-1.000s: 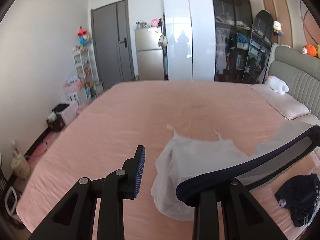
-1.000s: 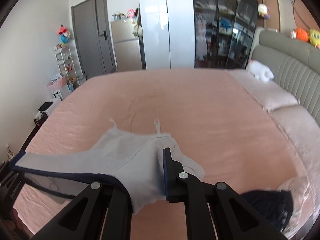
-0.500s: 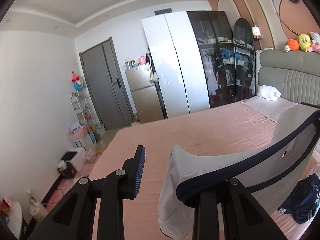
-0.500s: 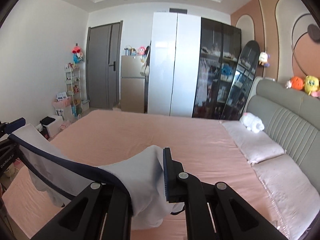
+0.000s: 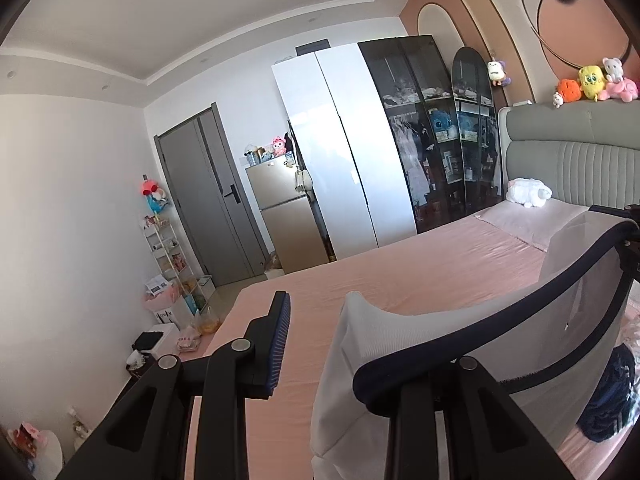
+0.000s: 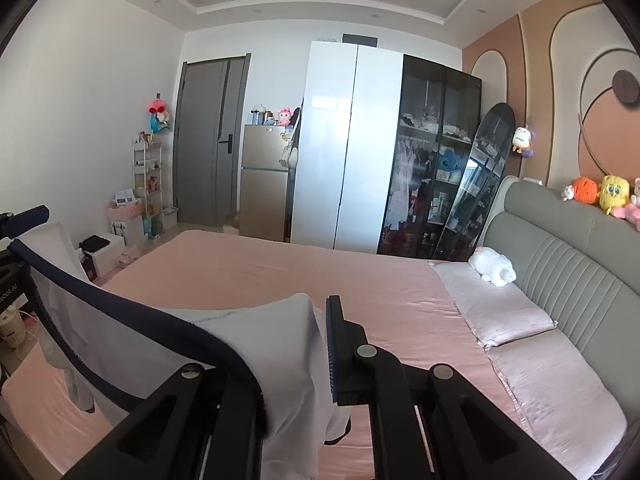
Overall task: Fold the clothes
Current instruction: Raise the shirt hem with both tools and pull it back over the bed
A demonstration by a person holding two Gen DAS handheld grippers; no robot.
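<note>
Left wrist view: nearest the lens, the white garment (image 5: 460,344) with its navy trimmed edge drapes over one finger of the left gripper (image 5: 320,344) and blocks the pad, so whether those jaws pinch it I cannot tell; the other blue-padded finger stands bare with a visible gap. The cloth stretches taut toward the right gripper (image 5: 628,248) at the frame's edge, held up above the pink bed (image 5: 420,264). A dark navy garment (image 5: 608,404) lies crumpled on the bed behind it. In the right wrist view the right gripper (image 6: 320,344) has its jaws clamped on the same cloth. Farther off — a pillow (image 6: 496,308) bearing a white plush toy (image 6: 492,266). Beyond stands a glass-fronted wardrobe (image 6: 432,160) holding hung clothes and a blue plush.
</note>
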